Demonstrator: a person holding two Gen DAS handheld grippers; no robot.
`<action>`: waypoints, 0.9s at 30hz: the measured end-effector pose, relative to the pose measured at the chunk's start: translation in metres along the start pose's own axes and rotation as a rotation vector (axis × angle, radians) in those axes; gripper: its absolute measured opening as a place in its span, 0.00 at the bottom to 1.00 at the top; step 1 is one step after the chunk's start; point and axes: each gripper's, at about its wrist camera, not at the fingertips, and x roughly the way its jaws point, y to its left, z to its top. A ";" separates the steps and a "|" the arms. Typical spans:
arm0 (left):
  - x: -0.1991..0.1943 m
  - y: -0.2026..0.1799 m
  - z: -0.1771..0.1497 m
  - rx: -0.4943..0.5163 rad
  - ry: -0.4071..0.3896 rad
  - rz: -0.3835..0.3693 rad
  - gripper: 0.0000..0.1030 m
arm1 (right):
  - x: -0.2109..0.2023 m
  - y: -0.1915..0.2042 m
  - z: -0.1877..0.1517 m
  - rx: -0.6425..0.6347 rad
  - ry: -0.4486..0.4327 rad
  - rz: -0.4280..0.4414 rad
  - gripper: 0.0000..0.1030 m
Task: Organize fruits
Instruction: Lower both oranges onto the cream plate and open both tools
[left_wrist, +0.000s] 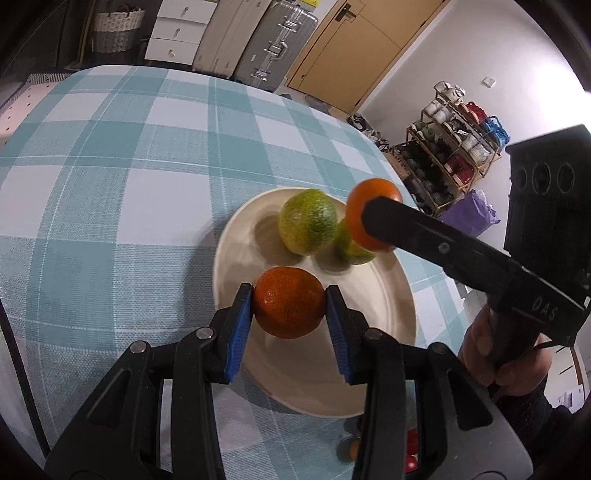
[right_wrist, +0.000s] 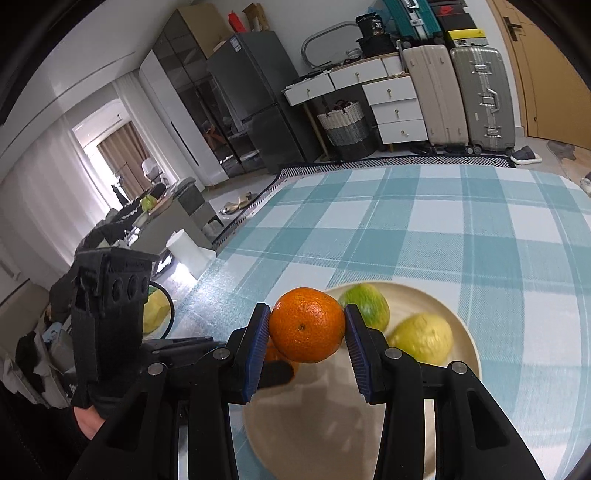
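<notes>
My left gripper (left_wrist: 289, 303) is shut on an orange mandarin (left_wrist: 290, 302), held just above the near part of a cream plate (left_wrist: 391, 295). My right gripper (right_wrist: 307, 325) is shut on a second orange mandarin (right_wrist: 307, 325); in the left wrist view that mandarin (left_wrist: 364, 206) hangs over the plate's far right rim. On the plate (right_wrist: 467, 332) lie a green citrus fruit (left_wrist: 307, 221) (right_wrist: 367, 304) and a yellow-green one (left_wrist: 349, 245) (right_wrist: 423, 338). A bit of the left gripper's mandarin (right_wrist: 275, 354) shows behind my right gripper's left finger.
The plate sits near the right edge of a table under a teal and white checked cloth (left_wrist: 129, 166). A hand (left_wrist: 491, 347) holds the right gripper's handle. Off the table's left edge, low down, lies a yellow fruit (right_wrist: 155, 310). Suitcases, drawers and a shelf rack stand beyond.
</notes>
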 end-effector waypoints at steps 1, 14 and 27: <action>0.001 0.000 0.001 0.007 0.002 0.010 0.35 | 0.006 0.001 0.003 -0.007 0.015 -0.001 0.41; 0.006 0.006 0.004 0.000 -0.005 0.014 0.35 | 0.049 0.008 0.012 -0.039 0.127 -0.019 0.41; -0.002 -0.006 0.007 0.012 -0.035 0.040 0.40 | 0.032 0.014 0.011 -0.070 0.059 -0.040 0.49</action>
